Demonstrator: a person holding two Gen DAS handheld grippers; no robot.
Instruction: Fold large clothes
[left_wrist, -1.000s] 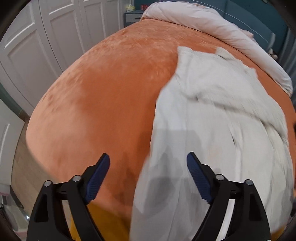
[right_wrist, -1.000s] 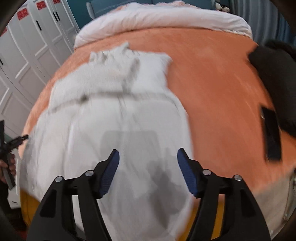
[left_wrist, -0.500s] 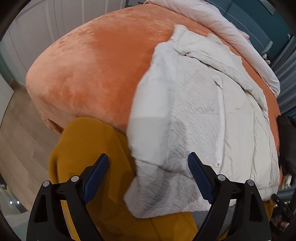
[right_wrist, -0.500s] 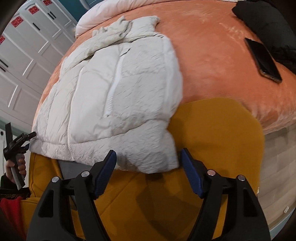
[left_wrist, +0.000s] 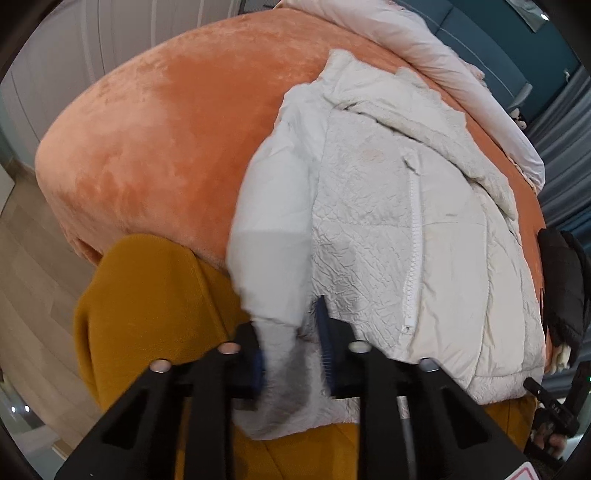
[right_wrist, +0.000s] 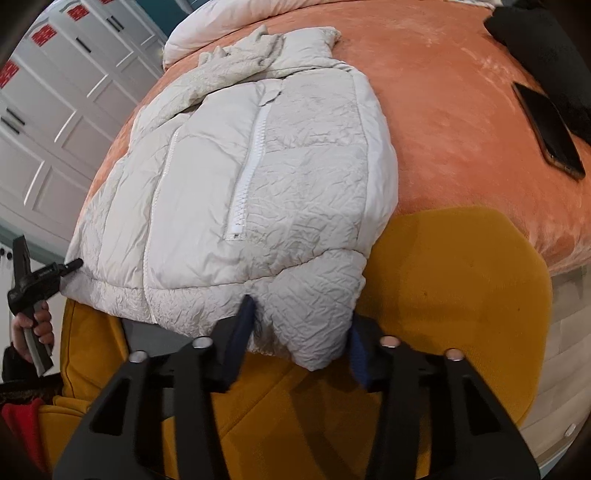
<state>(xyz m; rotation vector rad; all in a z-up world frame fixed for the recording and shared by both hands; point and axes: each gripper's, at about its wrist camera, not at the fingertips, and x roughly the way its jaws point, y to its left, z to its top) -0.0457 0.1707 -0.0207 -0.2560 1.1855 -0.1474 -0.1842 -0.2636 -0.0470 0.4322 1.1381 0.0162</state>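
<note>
Two hand-held grippers are at the near hem of the cream-white quilted puffer jacket (right_wrist: 258, 177), one at each bottom corner, and both are mine. That jacket lies front up on the bed's orange plush cover (left_wrist: 155, 122), its white zipper (right_wrist: 251, 162) running up the middle and its fleecy collar end (right_wrist: 251, 55) pointing away from me toward the rolled pale duvet (left_wrist: 424, 59) at the far end of the bed. Its hem hangs just over the near edge of the bed, above the mustard-yellow fabric (right_wrist: 450, 288) that fills the bottom of both views. My left hand-held gripper (left_wrist: 291, 350) is closing, its blue pads (left_wrist: 325, 332) drawn close together on the smooth sleeve and hem corner, which is bunched between them and looks pinched there. My right hand-held gripper (right_wrist: 299, 343) is closing too, with the opposite hem corner, a puffy wrinkled lobe, sitting between its blue pads (right_wrist: 243, 321); the pads press against the lobe's two sides, standing wider than the left pair. In the right wrist view my left hand (right_wrist: 33, 328) shows at the far left edge, wrapped round the black handle of its tool. On the orange cover well to the right of the jacket lies a dark flat phone (right_wrist: 550, 129), and just beyond it a heap of black cloth (right_wrist: 539, 33). White panelled wardrobe doors (right_wrist: 55, 110) stand behind the bed's left side.
</note>
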